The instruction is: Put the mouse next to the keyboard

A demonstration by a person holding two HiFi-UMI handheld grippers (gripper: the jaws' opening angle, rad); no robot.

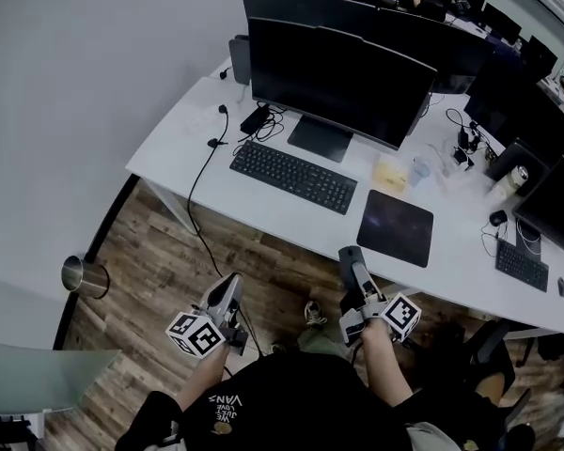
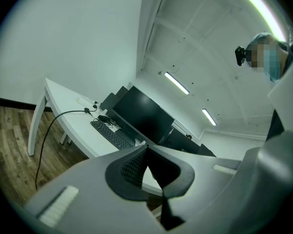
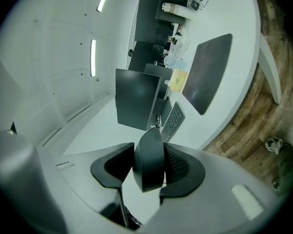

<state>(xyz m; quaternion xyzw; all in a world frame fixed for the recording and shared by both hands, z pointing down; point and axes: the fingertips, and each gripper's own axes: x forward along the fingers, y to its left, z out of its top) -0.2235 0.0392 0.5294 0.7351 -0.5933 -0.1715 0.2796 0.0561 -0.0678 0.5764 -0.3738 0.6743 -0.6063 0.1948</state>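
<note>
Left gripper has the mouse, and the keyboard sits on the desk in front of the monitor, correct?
Not the left. The right gripper view shows the right gripper shut on the mouse; the left gripper is empty. The rest holds.

Shirt print (image 1: 227, 410), upside down: probably "VANS"; smaller lines beside it too blurred to read.

Heads up, the mouse (image 3: 149, 161) has its sides buried in the right gripper (image 3: 149, 152), and the clutter (image 1: 465, 144) by the monitor (image 1: 334, 78) is too tiny to identify.
</note>
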